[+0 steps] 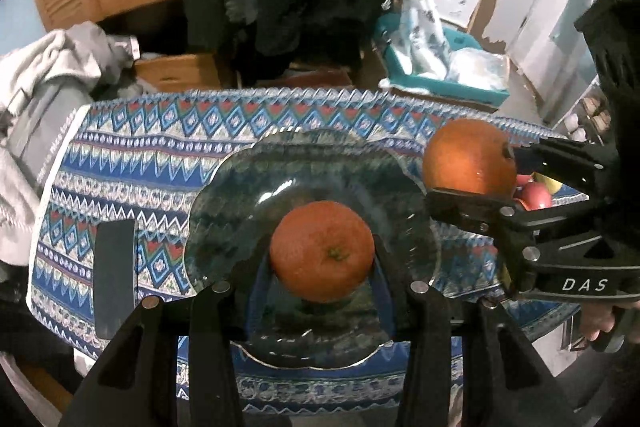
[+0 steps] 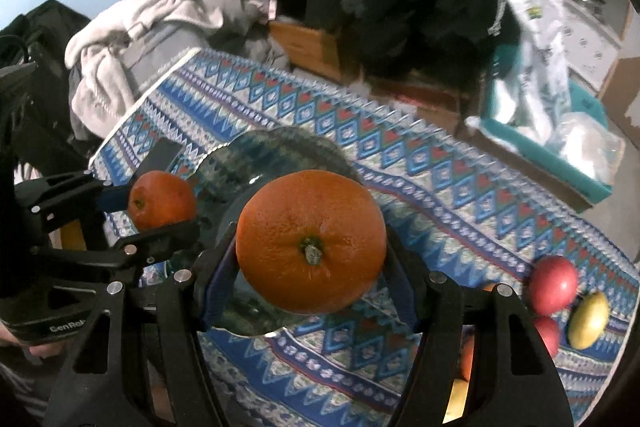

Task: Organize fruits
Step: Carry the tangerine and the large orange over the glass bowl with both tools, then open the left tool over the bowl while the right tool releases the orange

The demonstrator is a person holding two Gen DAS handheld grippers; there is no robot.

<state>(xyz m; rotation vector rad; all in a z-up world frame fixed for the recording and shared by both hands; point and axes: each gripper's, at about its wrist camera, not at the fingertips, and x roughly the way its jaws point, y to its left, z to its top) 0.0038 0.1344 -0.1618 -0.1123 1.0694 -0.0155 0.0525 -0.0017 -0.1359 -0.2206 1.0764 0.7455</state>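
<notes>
In the left wrist view my left gripper (image 1: 322, 261) is shut on a small orange (image 1: 322, 247), held over the middle of a clear glass plate (image 1: 224, 195) on the patterned tablecloth. At the right of that view my right gripper (image 1: 474, 173) is shut on a bigger orange (image 1: 468, 155) by the plate's right rim. The right wrist view shows the big orange (image 2: 310, 241) in the right gripper (image 2: 310, 247) over the plate's (image 2: 280, 147) near edge. The left gripper (image 2: 160, 211) with the small orange (image 2: 162, 197) is at the left.
Two red apples (image 2: 554, 283) and a lemon (image 2: 590, 315) lie on the cloth to the right. A dark flat slab (image 1: 114, 275) lies left of the plate. A pile of grey clothes (image 1: 52, 75) sits beyond the table's left end, a teal box (image 1: 440, 83) behind it.
</notes>
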